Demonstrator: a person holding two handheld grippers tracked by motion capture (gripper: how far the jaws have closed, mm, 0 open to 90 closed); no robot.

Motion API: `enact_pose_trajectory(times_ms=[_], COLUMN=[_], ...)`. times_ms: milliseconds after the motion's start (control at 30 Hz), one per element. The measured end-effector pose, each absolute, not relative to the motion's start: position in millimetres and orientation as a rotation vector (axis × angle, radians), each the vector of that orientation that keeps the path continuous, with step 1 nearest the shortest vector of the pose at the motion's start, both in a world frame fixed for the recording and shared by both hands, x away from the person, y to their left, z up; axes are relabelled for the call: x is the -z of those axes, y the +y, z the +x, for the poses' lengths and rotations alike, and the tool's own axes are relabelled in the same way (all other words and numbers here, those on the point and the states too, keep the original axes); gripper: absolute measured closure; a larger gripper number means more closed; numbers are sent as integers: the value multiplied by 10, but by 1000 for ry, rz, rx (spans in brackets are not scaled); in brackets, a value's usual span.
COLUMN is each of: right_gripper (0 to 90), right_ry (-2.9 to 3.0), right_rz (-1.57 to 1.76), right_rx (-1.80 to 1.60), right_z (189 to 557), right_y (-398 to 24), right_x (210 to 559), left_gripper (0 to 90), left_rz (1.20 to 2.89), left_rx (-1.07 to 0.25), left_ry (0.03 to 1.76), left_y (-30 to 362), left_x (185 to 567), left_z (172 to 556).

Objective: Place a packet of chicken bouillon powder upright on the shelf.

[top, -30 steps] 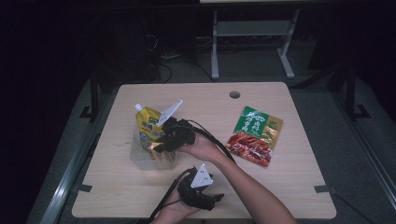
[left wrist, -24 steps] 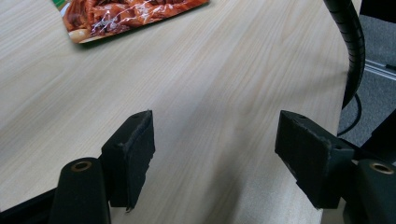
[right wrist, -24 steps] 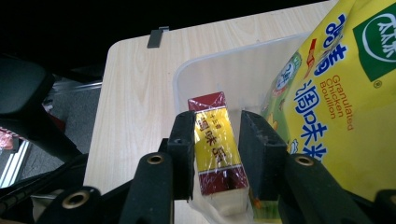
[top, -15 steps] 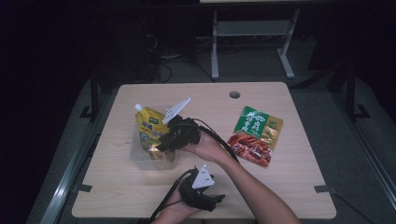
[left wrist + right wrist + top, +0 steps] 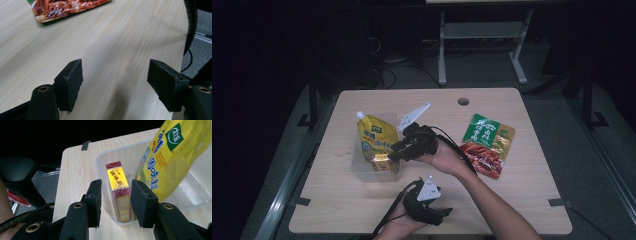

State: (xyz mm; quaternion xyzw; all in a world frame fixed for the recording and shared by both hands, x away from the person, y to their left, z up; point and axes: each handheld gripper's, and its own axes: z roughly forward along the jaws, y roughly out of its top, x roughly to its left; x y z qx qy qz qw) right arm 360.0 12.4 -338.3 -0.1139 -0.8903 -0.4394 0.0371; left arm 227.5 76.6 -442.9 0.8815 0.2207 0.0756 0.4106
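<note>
A clear plastic container [image 5: 358, 169] sits left of centre on the wooden table. Inside it a yellow spouted pouch [image 5: 377, 136] leans over, with a small red-and-yellow box [image 5: 381, 162] standing on edge beside it. My right gripper [image 5: 395, 153] hovers at the container's right rim. Its jaws have just been opening. In the right gripper view the box [image 5: 117, 180] stands beyond the right gripper [image 5: 116, 197], in line with the gap, and neither pad touches it. The pouch [image 5: 172, 152] leans at the right. My left gripper [image 5: 445, 212] rests near the front edge, open [image 5: 115, 82] over bare wood.
A green-and-red sausage packet [image 5: 484, 145] lies flat on the right half of the table; its end [image 5: 67, 7] lies ahead of the left jaws. A cable hole [image 5: 463, 101] is near the far edge. Cables trail from both grippers. The table edge [image 5: 186, 42] is close on the right.
My right gripper has drawn back a little to the right and up from the container, jaws wider, and the box stays inside. The left gripper has not moved.
</note>
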Motion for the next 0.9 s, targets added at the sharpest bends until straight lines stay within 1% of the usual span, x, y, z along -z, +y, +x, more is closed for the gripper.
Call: enact_pose_trajectory(times_ms=[367, 533, 900], right_gripper=[584, 560, 483], right_ry=[-2725, -2720, -2706], right_rz=[-374, -392, -505], right_rx=[1380, 1393, 1410], right_z=[3598, 3602, 3643], right_y=[-45, -164, -499], right_x=[3356, 3351, 3325], left_gripper=[280, 274, 264], left_rz=[2219, 2221, 2186], left_rx=[-179, -180, -186], left_ry=[551, 535, 564], left_y=[766, 779, 851], left_x=[4422, 4404, 4337], left_z=[2282, 2306, 2359])
